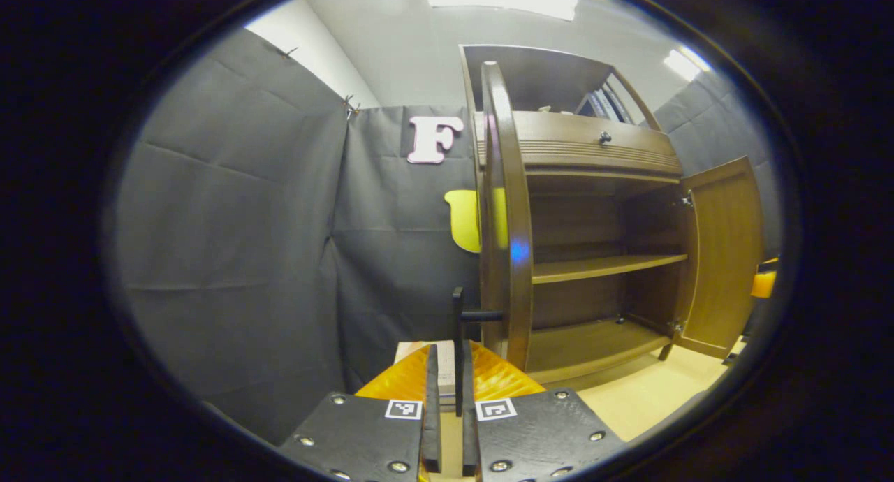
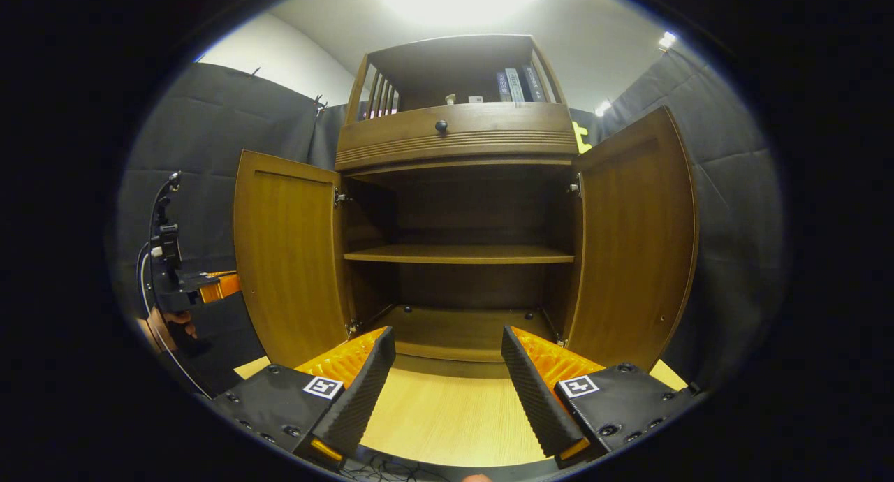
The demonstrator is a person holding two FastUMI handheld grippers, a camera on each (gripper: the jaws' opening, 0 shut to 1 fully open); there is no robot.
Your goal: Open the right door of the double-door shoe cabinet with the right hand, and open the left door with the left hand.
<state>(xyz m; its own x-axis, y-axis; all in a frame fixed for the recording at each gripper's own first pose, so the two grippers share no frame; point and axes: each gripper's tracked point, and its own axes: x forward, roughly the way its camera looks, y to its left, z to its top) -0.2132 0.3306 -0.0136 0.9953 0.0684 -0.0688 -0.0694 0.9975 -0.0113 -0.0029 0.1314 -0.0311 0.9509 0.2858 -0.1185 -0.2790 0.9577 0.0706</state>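
Shoe cabinet (image 2: 457, 209) stands w/ both doors swung open, right in front of us. Nearest in the left gripper view, our left tongs (image 1: 447, 398) are nearly closed, pinched on the thin black handle (image 1: 459, 342) of the left door (image 1: 506, 216) — the bar runs up between the fingers. That door is seen edge-on just past the tips. In the right gripper view, our right tongs (image 2: 447, 384) gape wide, holding nothing, above the pale wood floor (image 2: 447, 419). Beyond them the right door (image 2: 632, 237) stands fully open; left door (image 2: 286, 258) likewise. Inside: bare mid shelf (image 2: 457, 255) and bottom board. Farther up — a drawer w/ dark knob (image 2: 441, 126), then books (image 2: 517, 84) in the top cubby. Far left, a hand (image 2: 178, 321) holds the other gripper.
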